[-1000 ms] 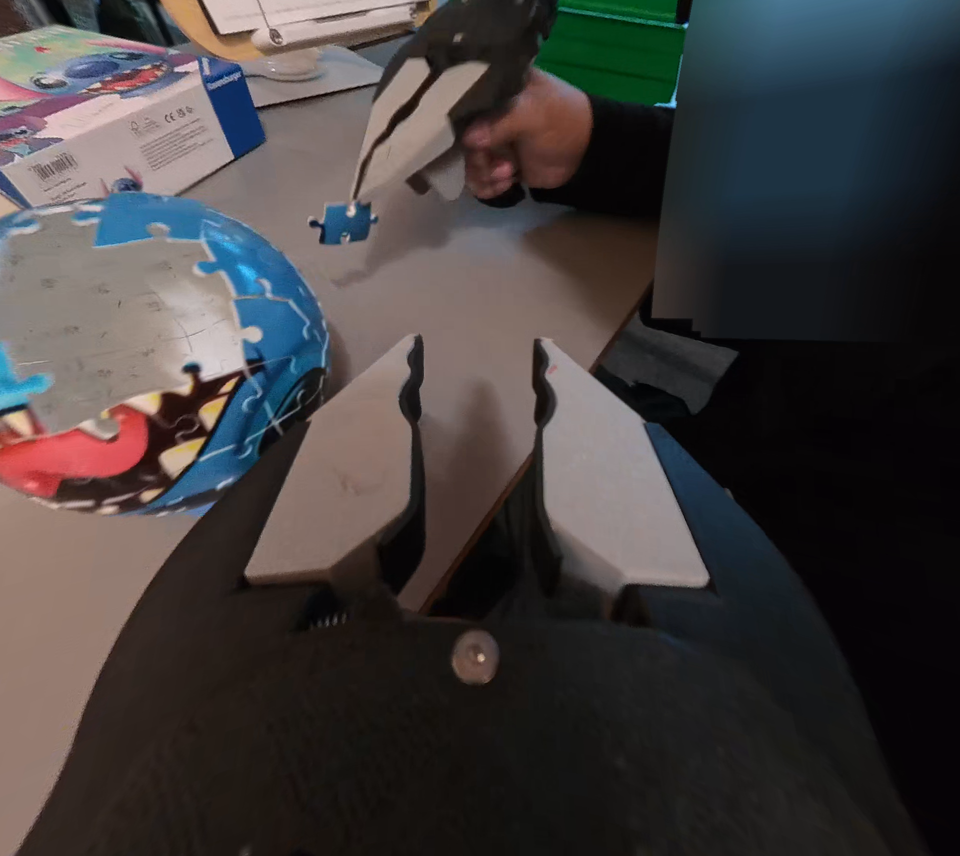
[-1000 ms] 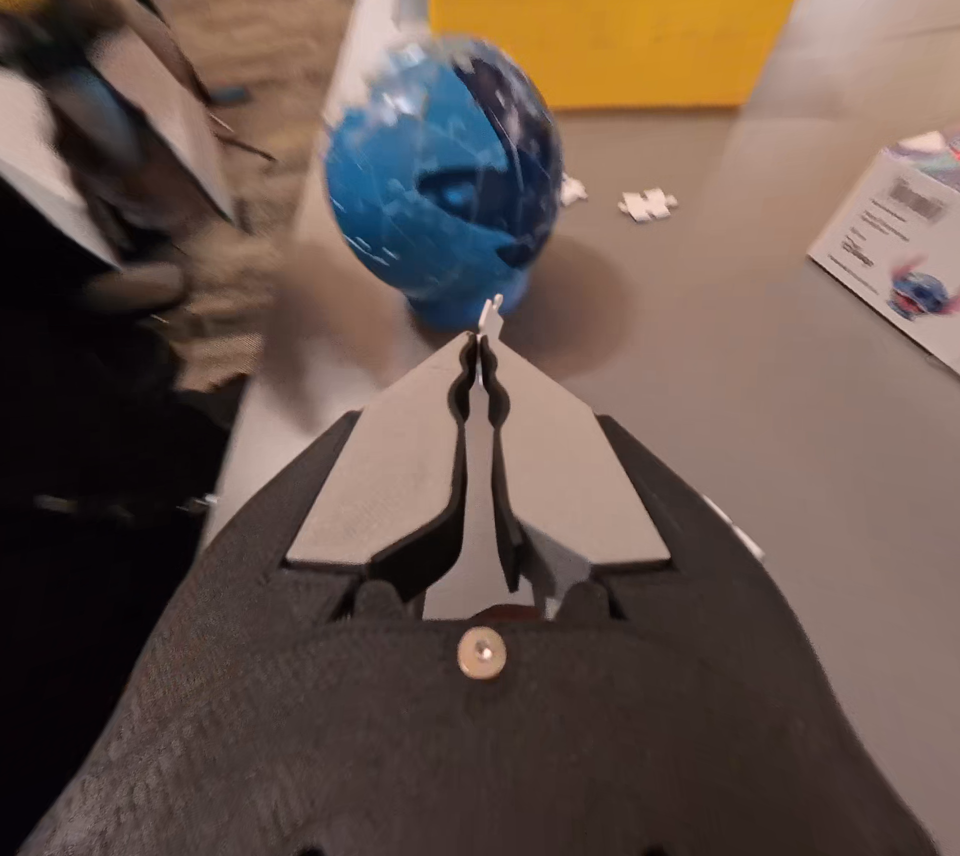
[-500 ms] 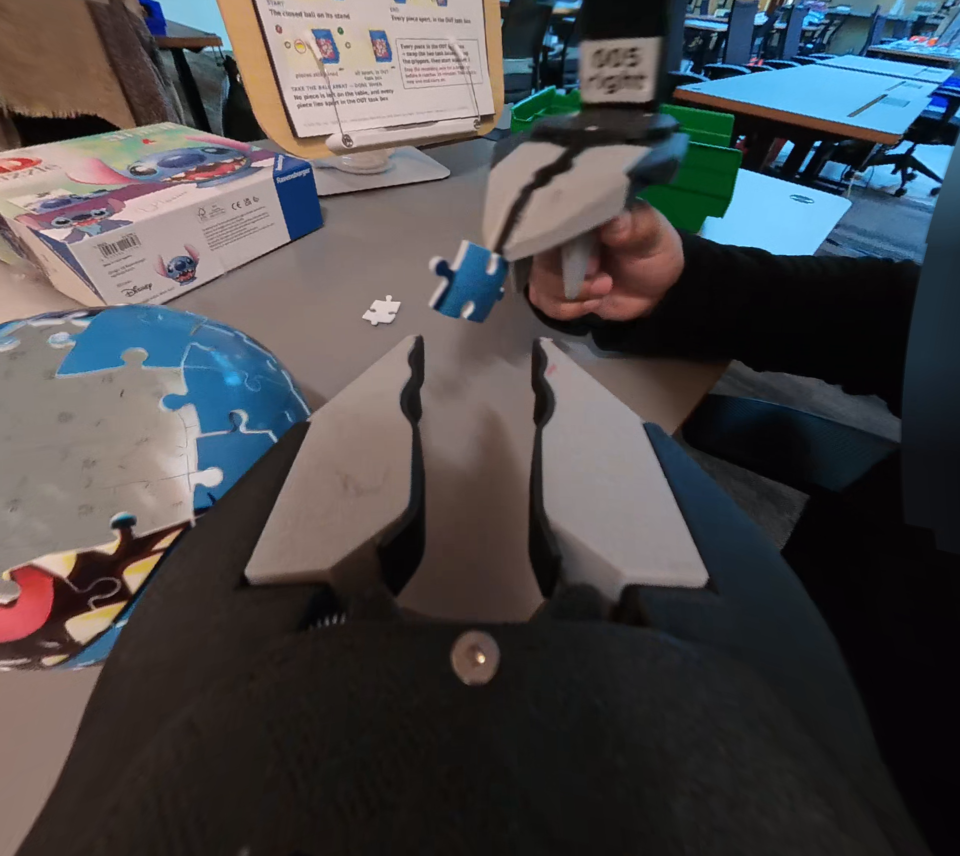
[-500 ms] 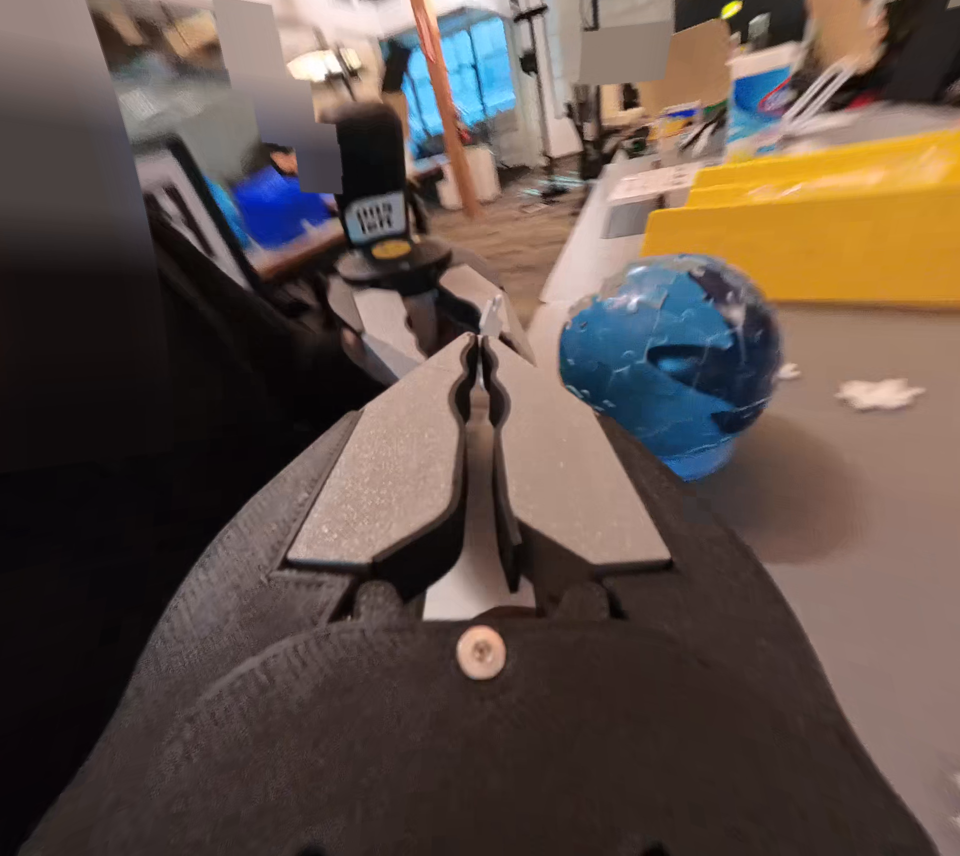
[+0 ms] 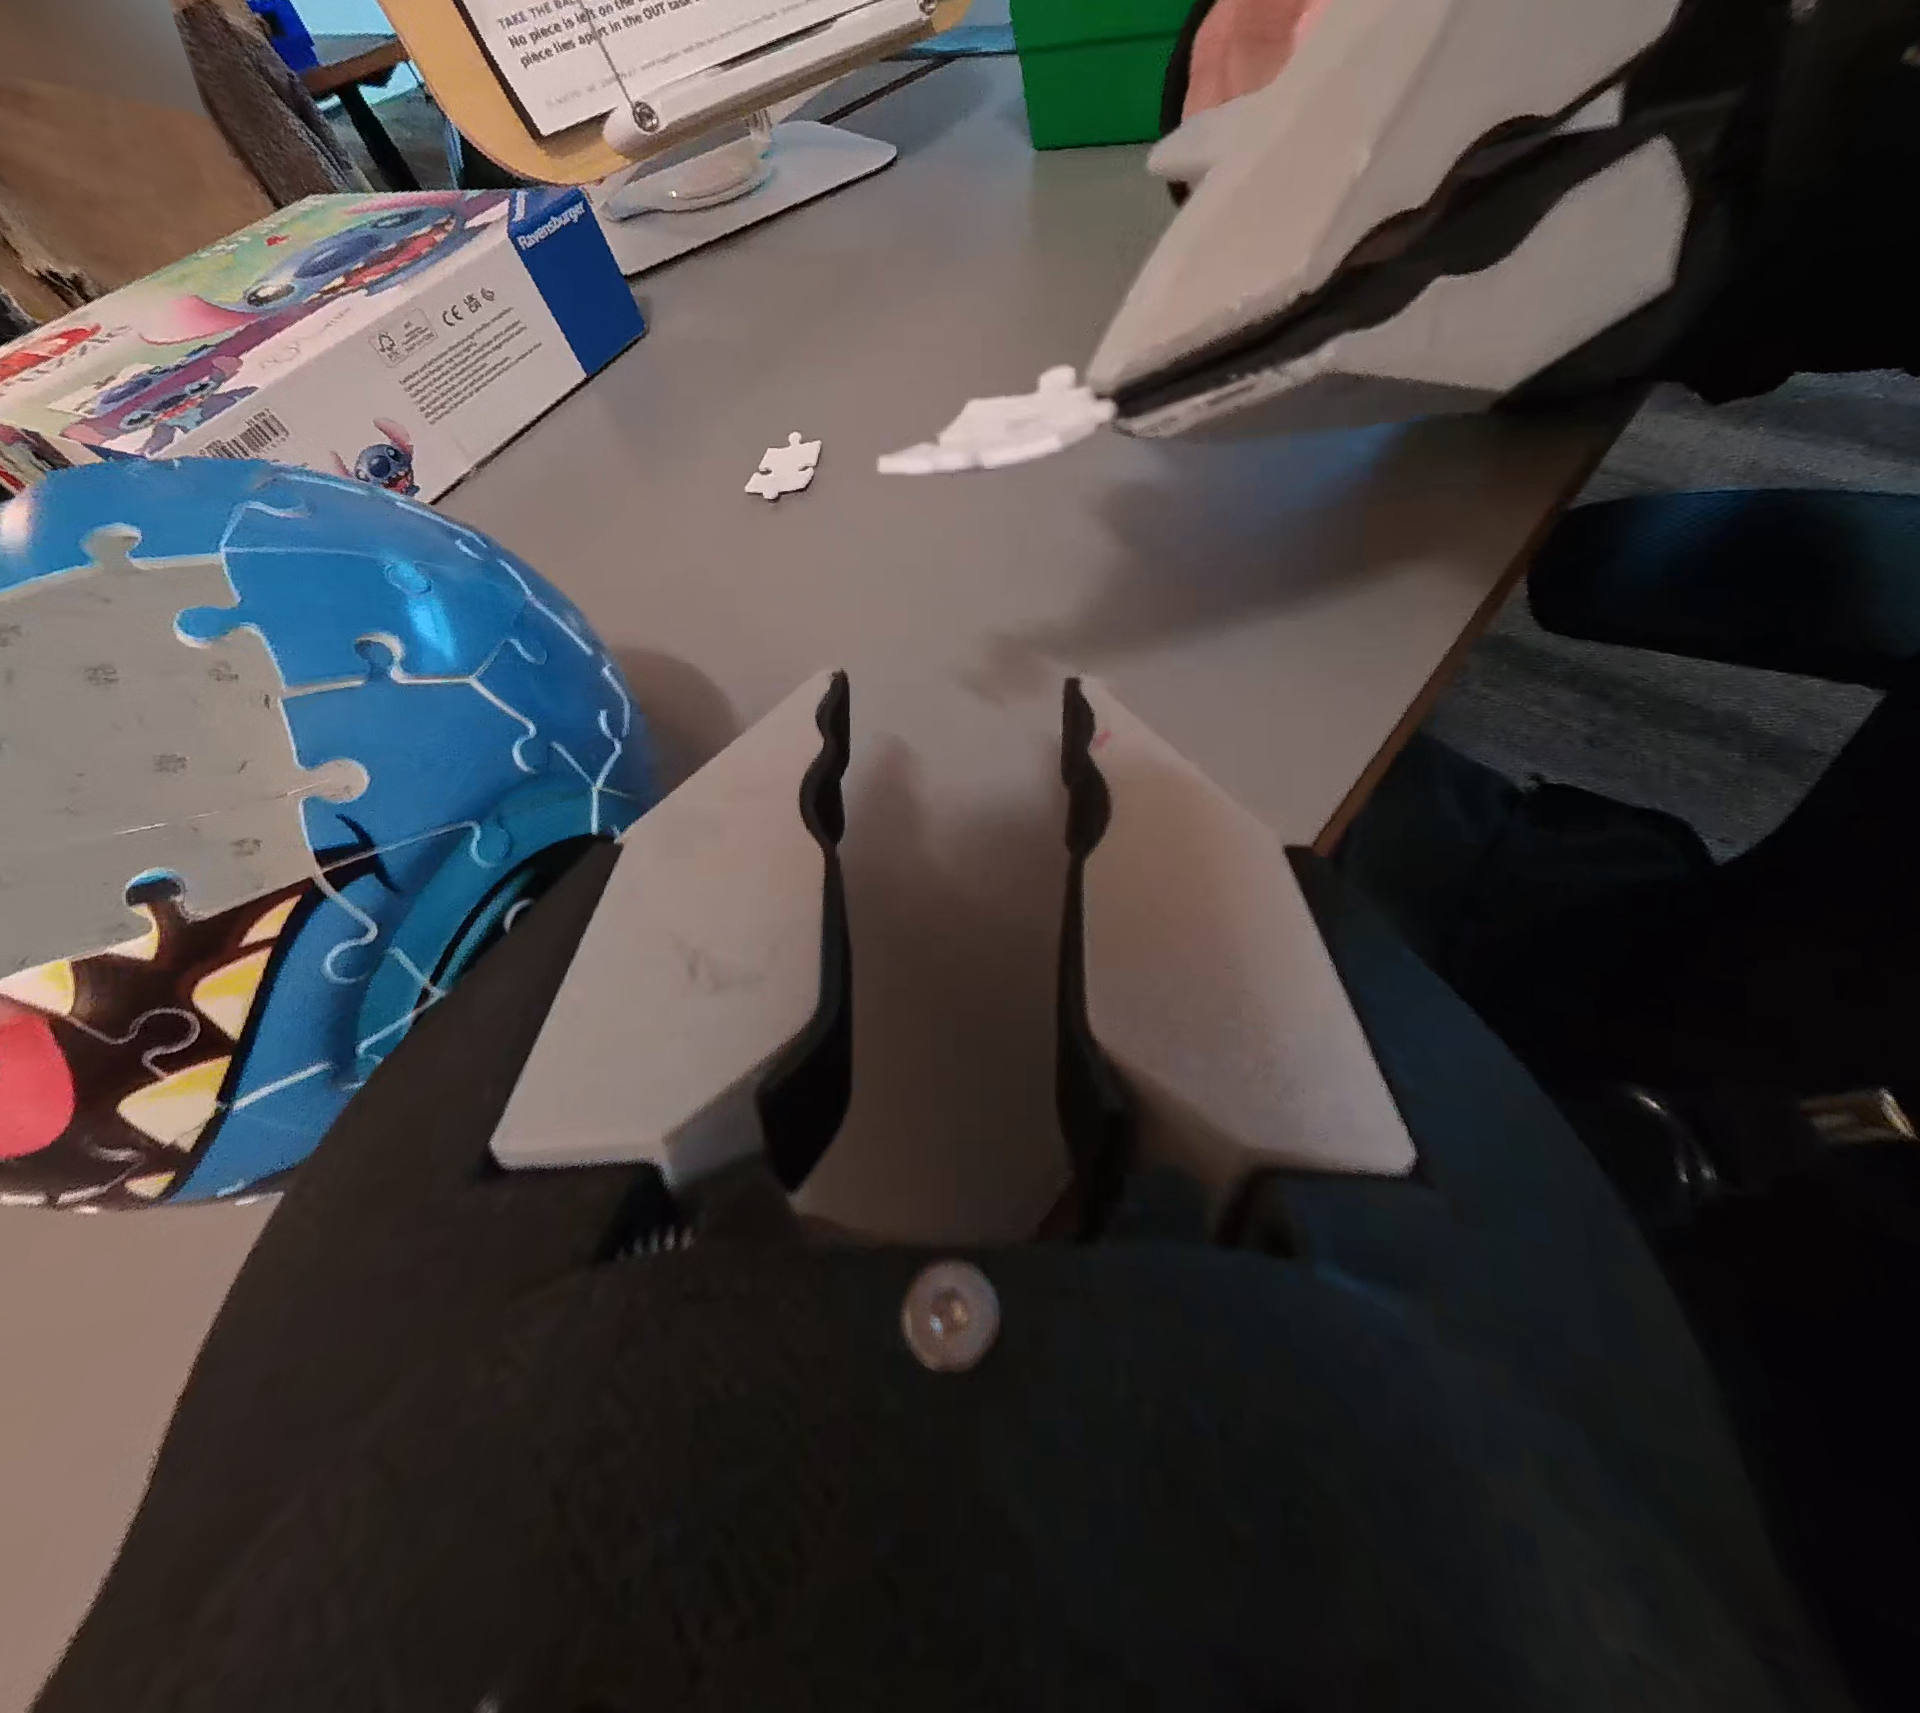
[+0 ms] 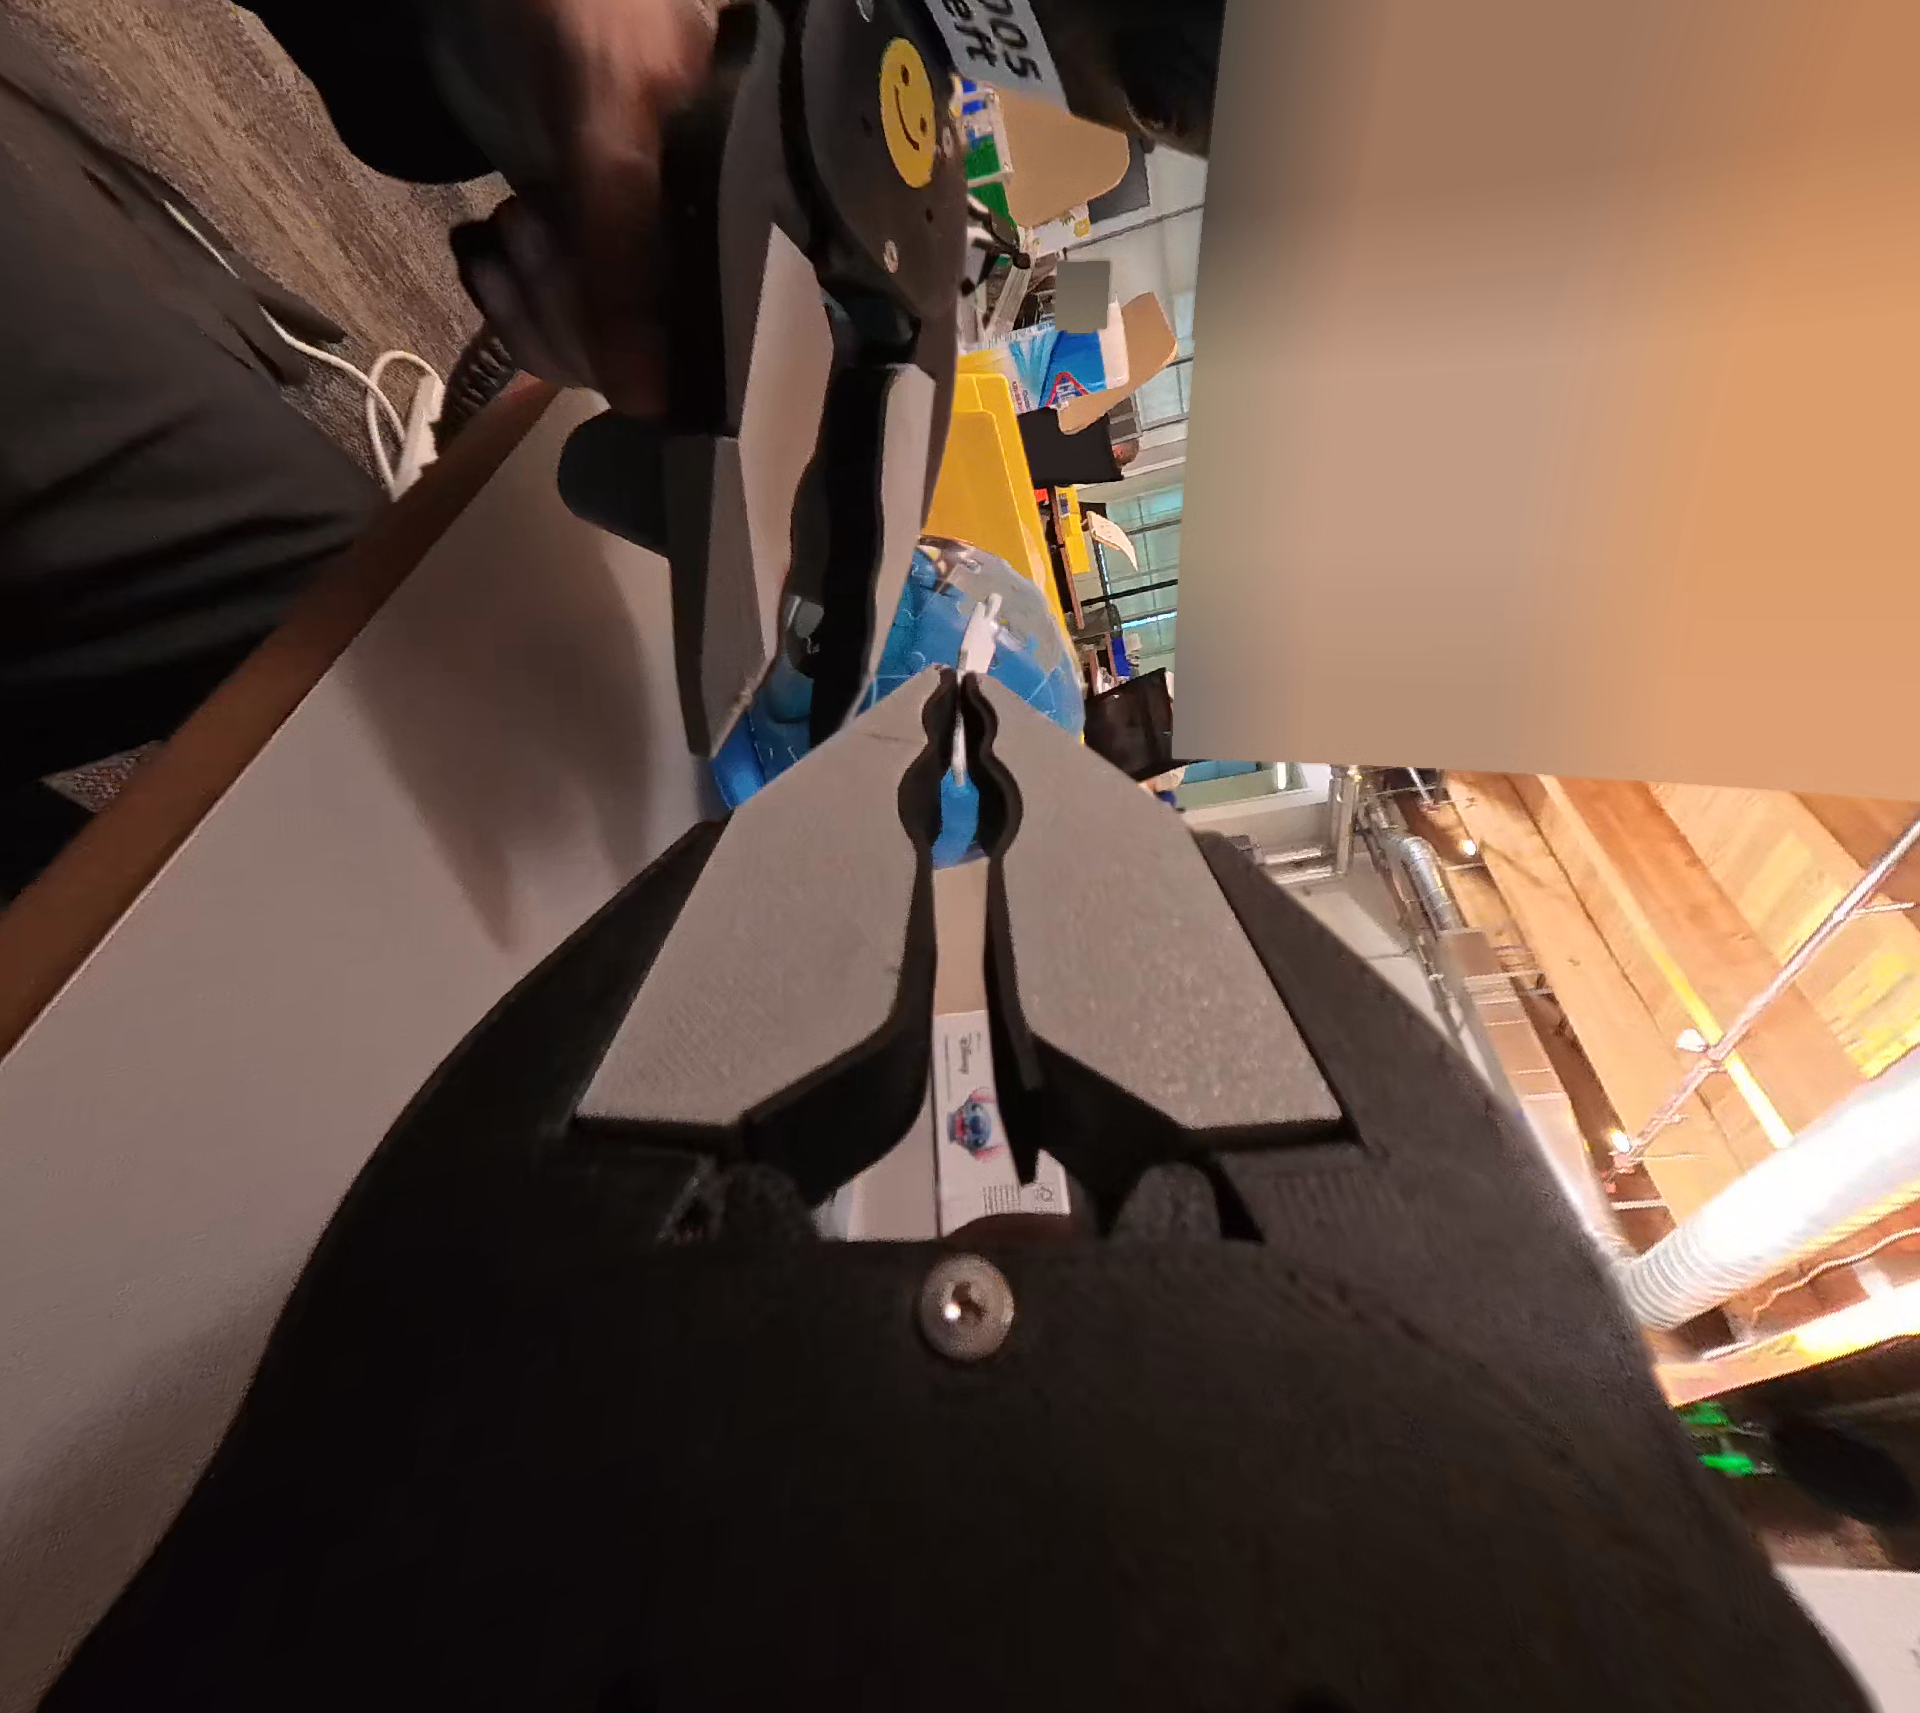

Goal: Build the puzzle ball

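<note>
Fingers of the right gripper [image 5: 1117,406] pinch a white puzzle piece [image 5: 997,432] above the grey bench [image 5: 935,292]; left gripper [image 5: 951,707] fingers stand apart beside the part-built blue puzzle ball [image 5: 416,728]. Printed puzzle box [image 5: 343,344] behind.

We see the puzzle ball [image 5: 343,790] as glossy plastic with a bright sheen on its blue pieces, its grey patch duller and scuffed. The bench [image 5: 935,292] looks smooth and matt grey, edged in brown wood. The loose piece [image 5: 784,466] shows a plain matt white face. The puzzle box [image 5: 343,333] is printed card with a slight sheen. On the left gripper [image 5: 948,697], grey matt jaws with a grainy finish meet black textured plastic and a shiny metal screw [image 5: 948,1318]. The green bin [image 5: 1101,11] is smooth plastic
</note>
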Demonstrator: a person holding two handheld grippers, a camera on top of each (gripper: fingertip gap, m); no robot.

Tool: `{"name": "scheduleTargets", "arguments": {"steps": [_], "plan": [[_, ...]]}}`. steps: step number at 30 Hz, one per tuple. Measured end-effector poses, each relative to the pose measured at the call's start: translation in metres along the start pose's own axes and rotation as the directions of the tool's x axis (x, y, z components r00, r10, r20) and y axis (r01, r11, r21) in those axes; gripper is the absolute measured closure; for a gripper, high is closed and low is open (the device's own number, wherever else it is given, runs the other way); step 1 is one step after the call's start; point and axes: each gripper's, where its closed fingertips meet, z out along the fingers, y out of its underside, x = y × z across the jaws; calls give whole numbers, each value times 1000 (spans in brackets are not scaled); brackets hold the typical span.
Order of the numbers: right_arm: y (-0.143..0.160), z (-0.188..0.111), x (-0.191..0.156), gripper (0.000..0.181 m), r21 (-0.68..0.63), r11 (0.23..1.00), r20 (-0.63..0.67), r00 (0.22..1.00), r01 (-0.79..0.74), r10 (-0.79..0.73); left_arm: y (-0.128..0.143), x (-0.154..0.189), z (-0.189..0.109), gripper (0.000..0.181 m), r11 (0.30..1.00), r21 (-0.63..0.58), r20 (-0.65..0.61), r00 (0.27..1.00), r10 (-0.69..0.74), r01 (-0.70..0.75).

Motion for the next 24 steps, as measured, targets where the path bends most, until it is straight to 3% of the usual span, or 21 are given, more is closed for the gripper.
{"name": "scheduleTargets", "arguments": {"steps": [6, 10, 12, 17, 21, 24], "plan": [[-7, 0, -2, 181, 35, 999, -15, 1000, -23, 24, -25, 2, -7, 144, 989, 147, -13, 1000, 4, -2], [-16, -1, 4, 181, 112, 972, 15, 978, -208, 207, -44, 12, -17, 145, 965, 259, -85, 996, -9, 31], [-20, -3, 11, 181, 168, 910, 64, 925, -379, 374, -52, 17, -23, 148, 950, 301, -149, 988, -45, 89], [-23, -4, 22, 181, 234, 636, 259, 678, -735, 688, -69, 16, -39, 169, 903, 373, -254, 959, -122, 214], [-17, -1, 22, 181, 203, 480, 358, 521, -853, 775, -64, 12, -35, 171, 913, 320, -261, 950, -173, 254], [-2, 4, 18, 181, 148, 445, 365, 467, -883, 806, -53, 10, -31, 180, 926, 181, -320, 911, -261, 330]]}}
